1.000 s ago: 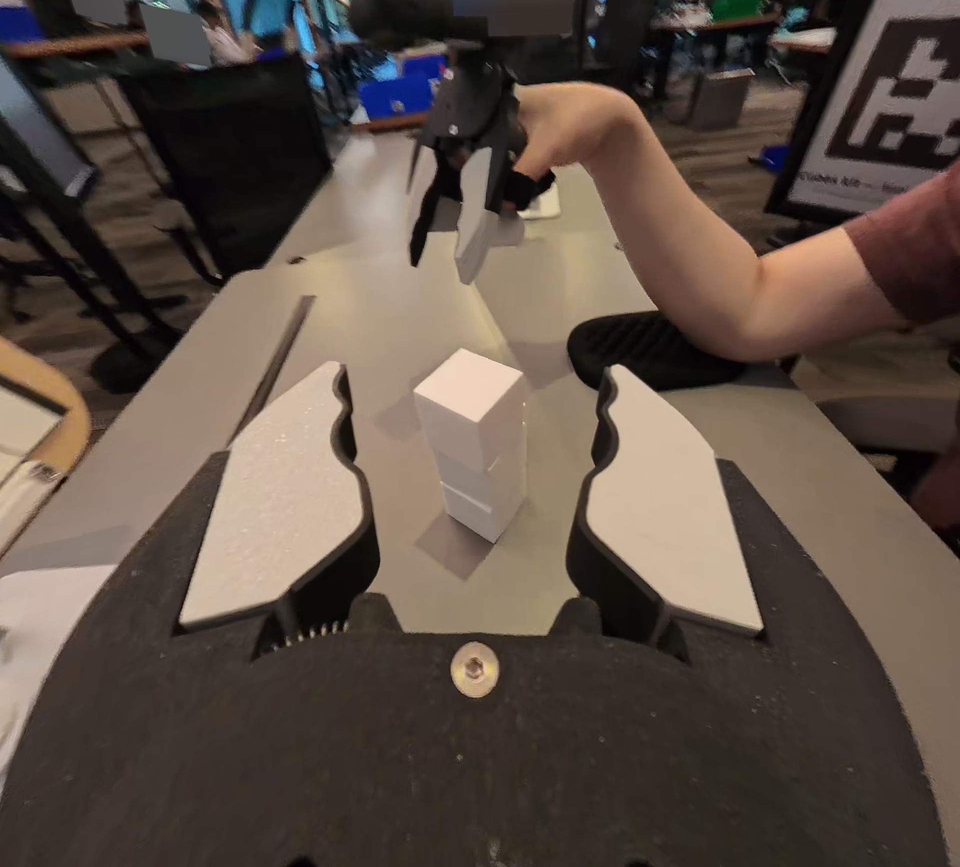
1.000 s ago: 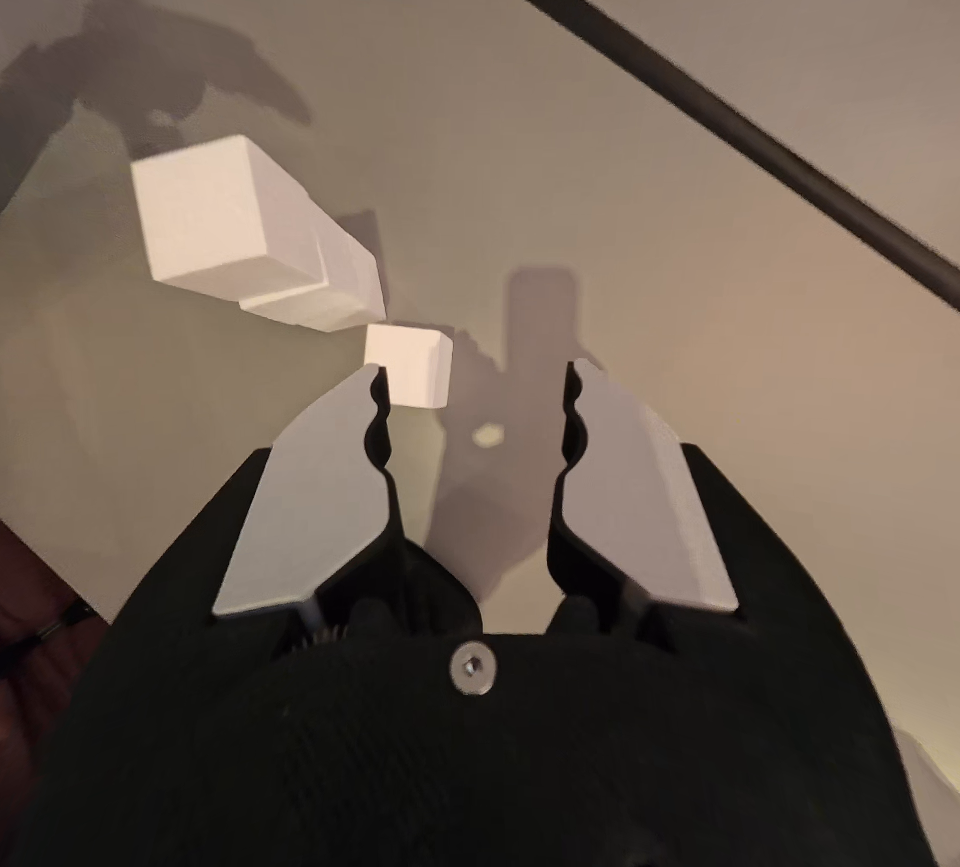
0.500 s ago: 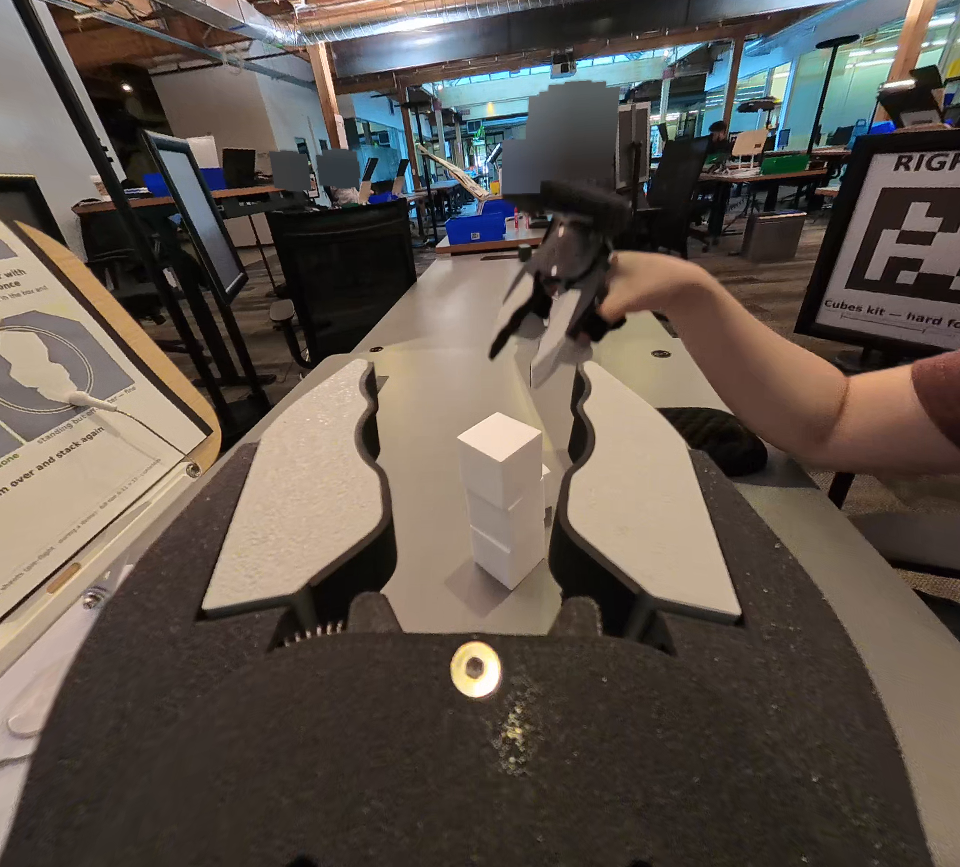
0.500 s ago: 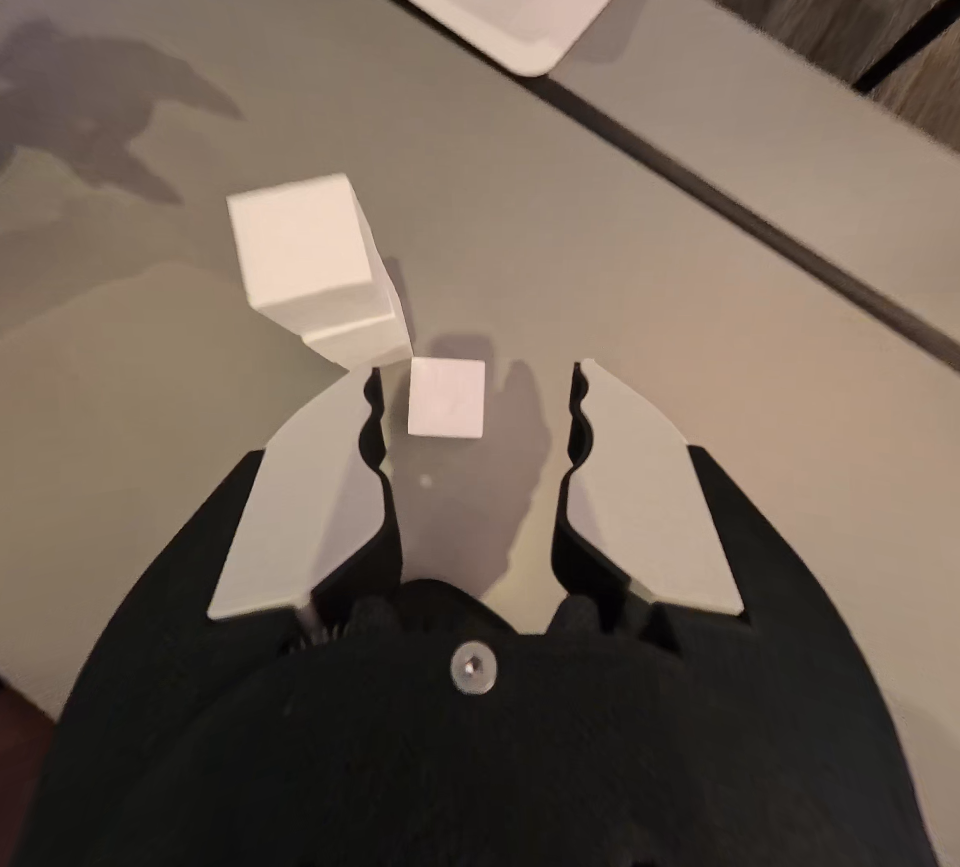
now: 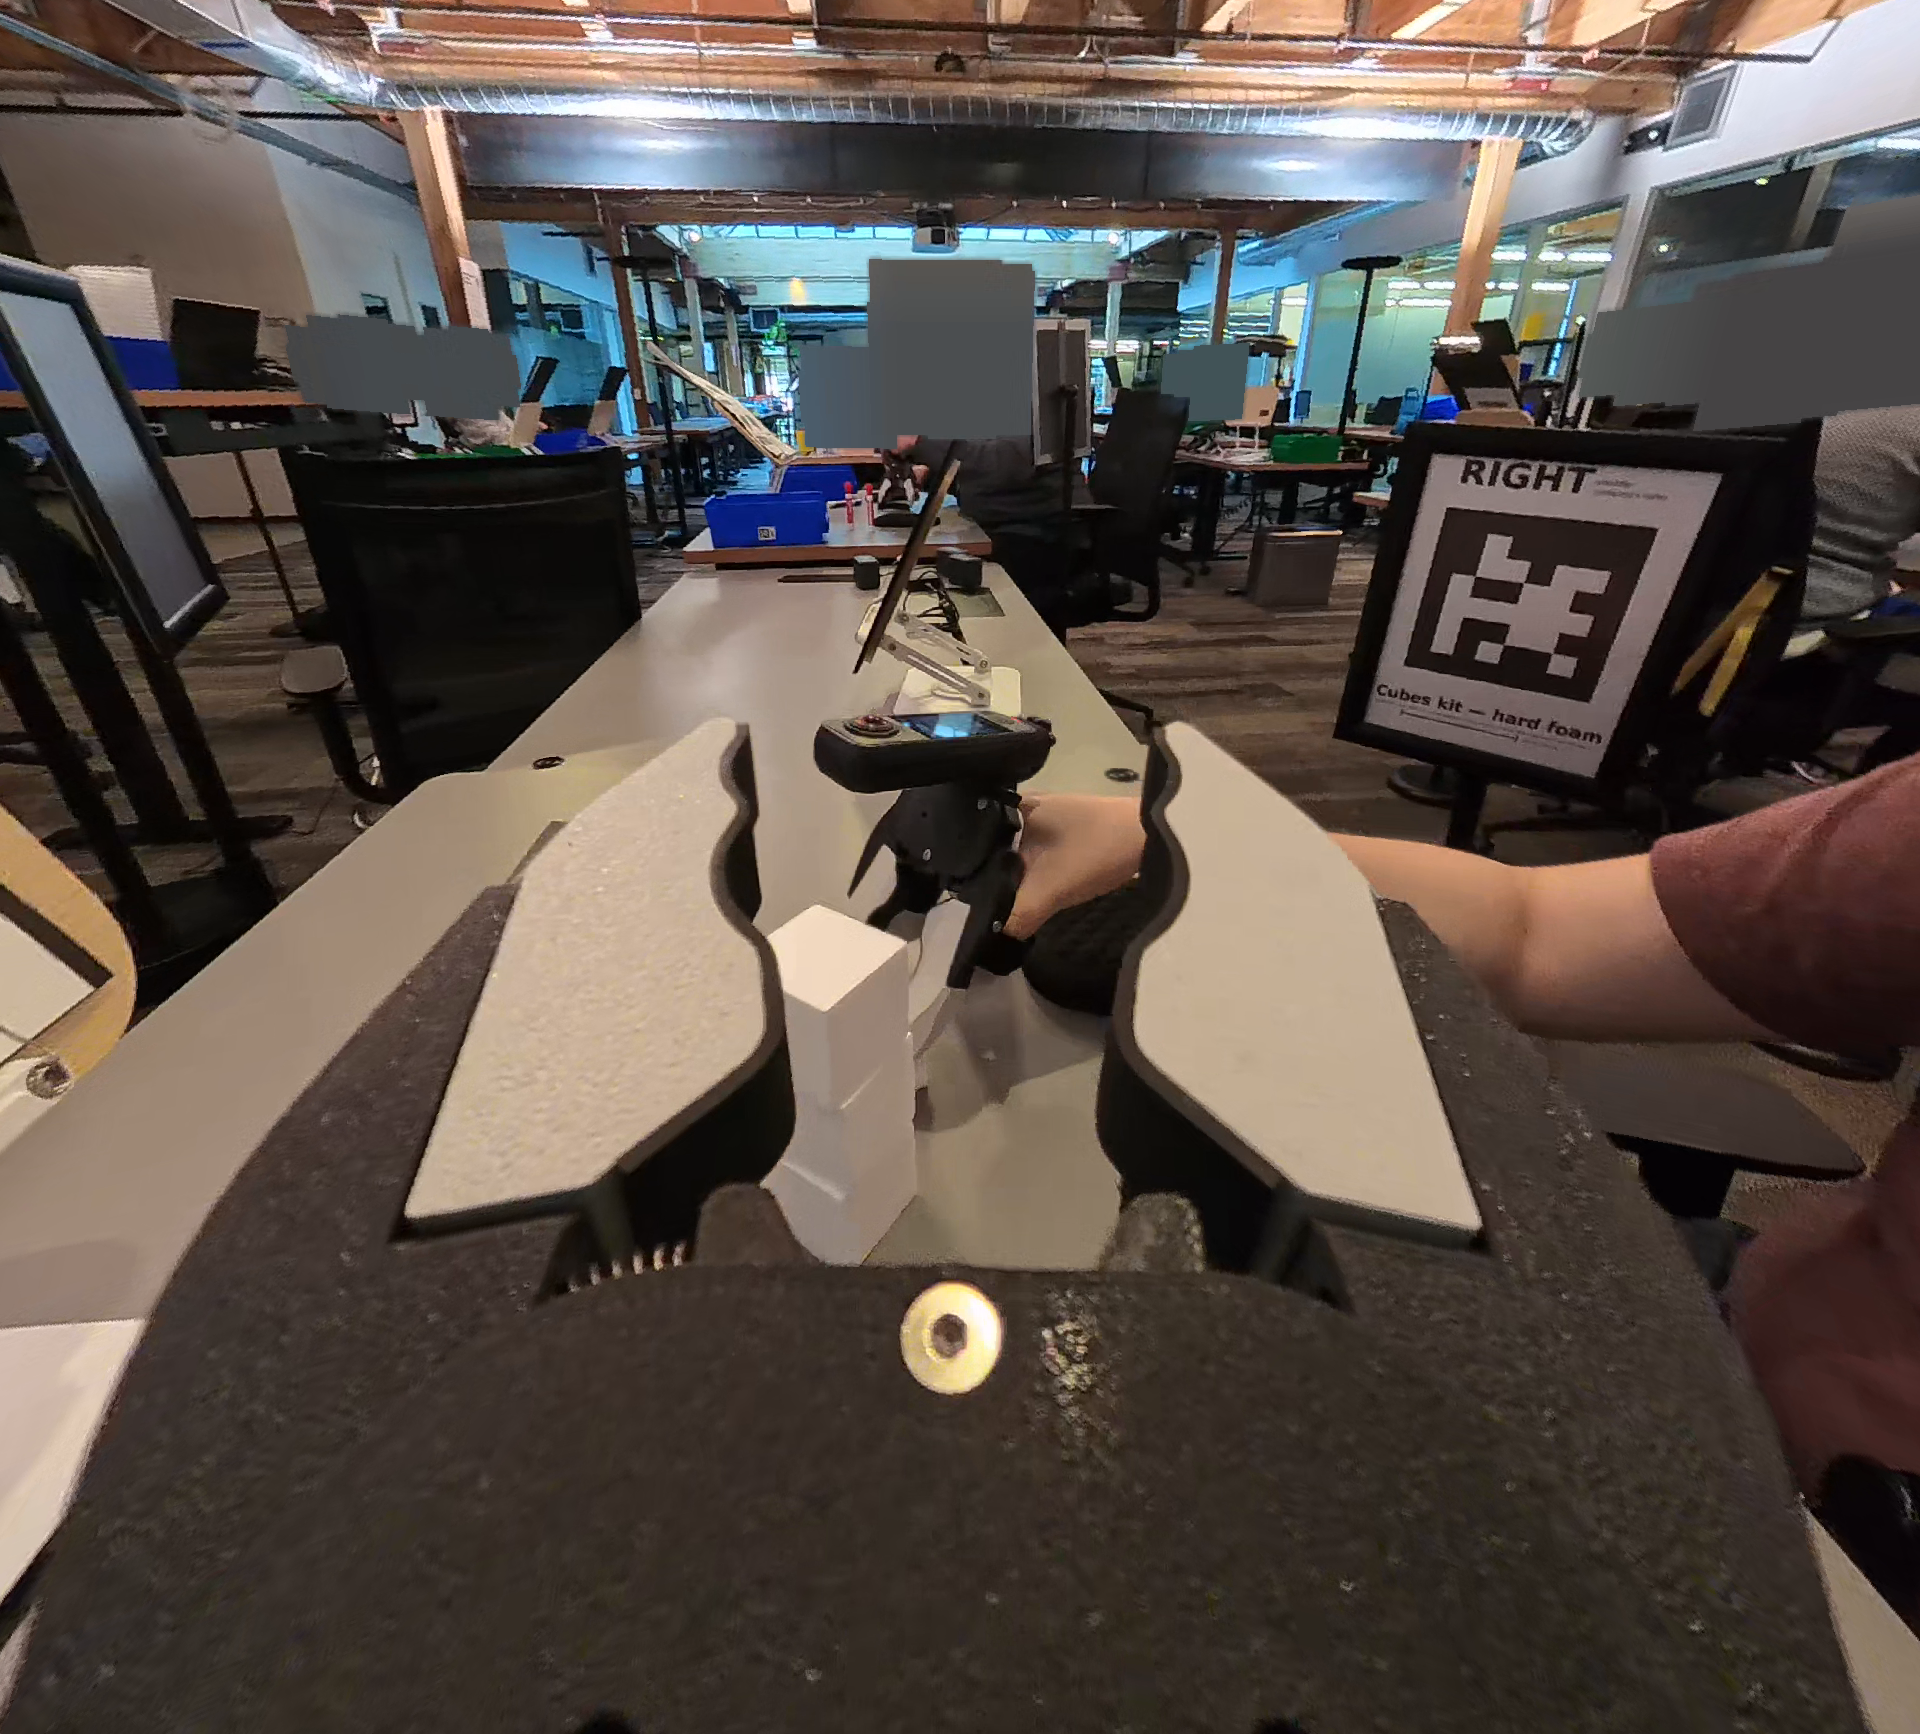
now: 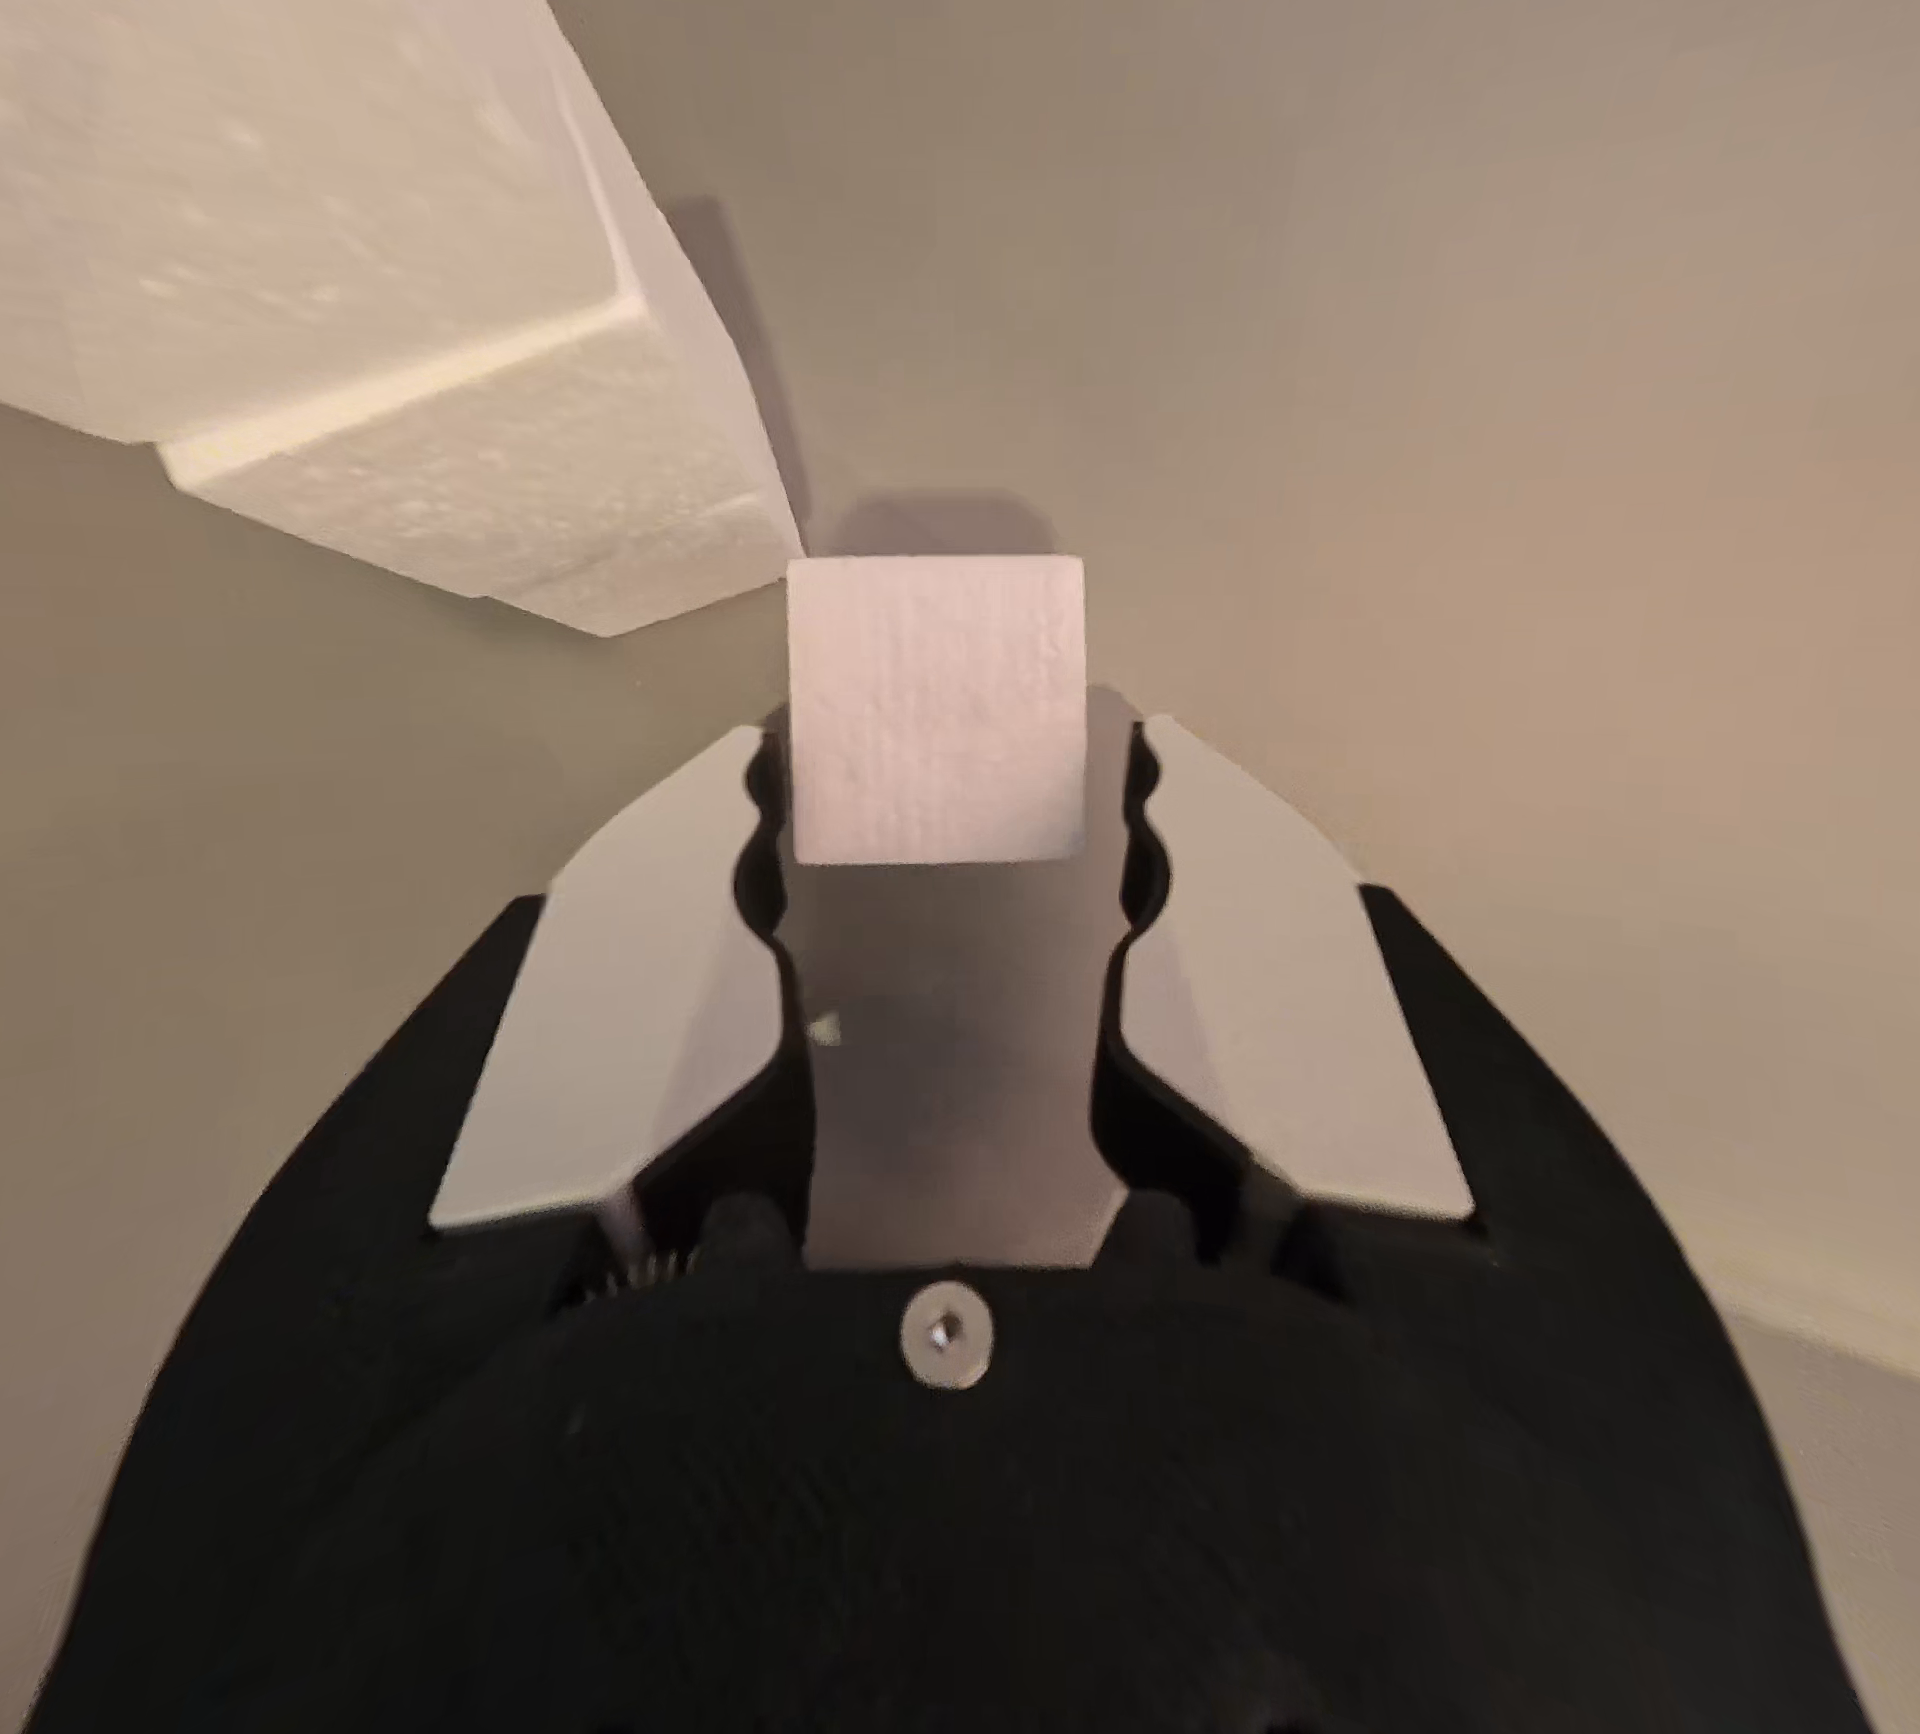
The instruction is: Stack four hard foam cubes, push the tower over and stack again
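Showing only in right wrist view: loose white foam cube (image 6: 935, 713) flat on grey table (image 6: 1455, 334), between spread right gripper (image 6: 945, 749) fingers; white foam three-cube tower (image 5: 847, 1092) upright inside spread left gripper (image 5: 945, 863).

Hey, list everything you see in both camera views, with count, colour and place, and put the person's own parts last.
Stack of white hard foam cubes: three, white, on the table between the left fingers.
Loose white foam cube: one, white, on the table between the right fingertips.
Grey table: one, grey, under everything.
Framed black-and-white marker sign: one, right background.
Black office chair: one, left background.
Left gripper: one, black with grey pads, open.
Right gripper: one, black, open around the loose cube.
Person's forearm: one, right side.
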The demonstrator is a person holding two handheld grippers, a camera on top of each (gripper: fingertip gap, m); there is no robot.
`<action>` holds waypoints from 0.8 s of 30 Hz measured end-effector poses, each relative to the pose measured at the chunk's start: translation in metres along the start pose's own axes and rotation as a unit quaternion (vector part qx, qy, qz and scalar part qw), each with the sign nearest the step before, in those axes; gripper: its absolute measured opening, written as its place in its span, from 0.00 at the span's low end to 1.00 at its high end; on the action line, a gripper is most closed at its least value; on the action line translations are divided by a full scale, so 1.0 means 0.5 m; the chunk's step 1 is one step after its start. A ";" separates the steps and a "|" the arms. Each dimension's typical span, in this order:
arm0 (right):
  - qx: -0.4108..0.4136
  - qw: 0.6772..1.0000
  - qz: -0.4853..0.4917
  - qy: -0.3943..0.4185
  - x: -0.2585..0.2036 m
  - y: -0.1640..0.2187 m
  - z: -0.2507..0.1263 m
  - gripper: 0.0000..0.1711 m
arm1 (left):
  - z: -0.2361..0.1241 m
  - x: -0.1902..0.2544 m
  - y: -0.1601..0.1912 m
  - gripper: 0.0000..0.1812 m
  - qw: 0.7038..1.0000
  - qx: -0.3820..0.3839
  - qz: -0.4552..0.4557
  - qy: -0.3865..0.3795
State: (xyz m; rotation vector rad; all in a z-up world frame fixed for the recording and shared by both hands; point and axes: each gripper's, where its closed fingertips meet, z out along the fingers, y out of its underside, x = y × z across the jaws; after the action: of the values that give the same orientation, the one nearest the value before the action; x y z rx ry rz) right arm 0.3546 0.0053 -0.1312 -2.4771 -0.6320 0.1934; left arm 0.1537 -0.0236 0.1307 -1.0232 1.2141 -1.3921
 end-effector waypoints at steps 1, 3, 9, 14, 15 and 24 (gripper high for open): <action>0.008 1.000 0.003 0.000 -0.001 0.000 -0.003 0.32 | 0.003 0.006 0.000 0.39 1.000 -0.001 0.002 0.007; 0.021 1.000 0.013 -0.011 -0.007 0.000 -0.014 0.32 | 0.006 0.015 -0.003 0.39 1.000 0.001 0.007 0.018; 0.064 0.998 0.006 0.020 0.016 -0.046 -0.139 0.32 | -0.008 0.013 -0.033 0.37 0.999 0.033 0.008 0.016; 0.184 0.982 -0.039 -0.010 -0.049 -0.206 -0.297 0.32 | -0.026 0.007 -0.057 0.36 0.997 0.070 -0.019 0.025; 0.191 0.980 -0.051 -0.032 -0.074 -0.230 -0.309 0.32 | -0.029 0.006 -0.061 0.35 0.997 0.075 -0.019 0.027; 0.082 0.989 -0.105 -0.070 -0.145 -0.267 -0.234 0.32 | -0.040 0.023 -0.065 0.35 0.997 0.067 0.002 0.037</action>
State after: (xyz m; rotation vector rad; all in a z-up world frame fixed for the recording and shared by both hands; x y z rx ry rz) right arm 0.2695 0.0095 0.0404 -2.2355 -0.8947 0.3248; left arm 0.1278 -0.0313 0.1601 -0.8826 1.1577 -1.4995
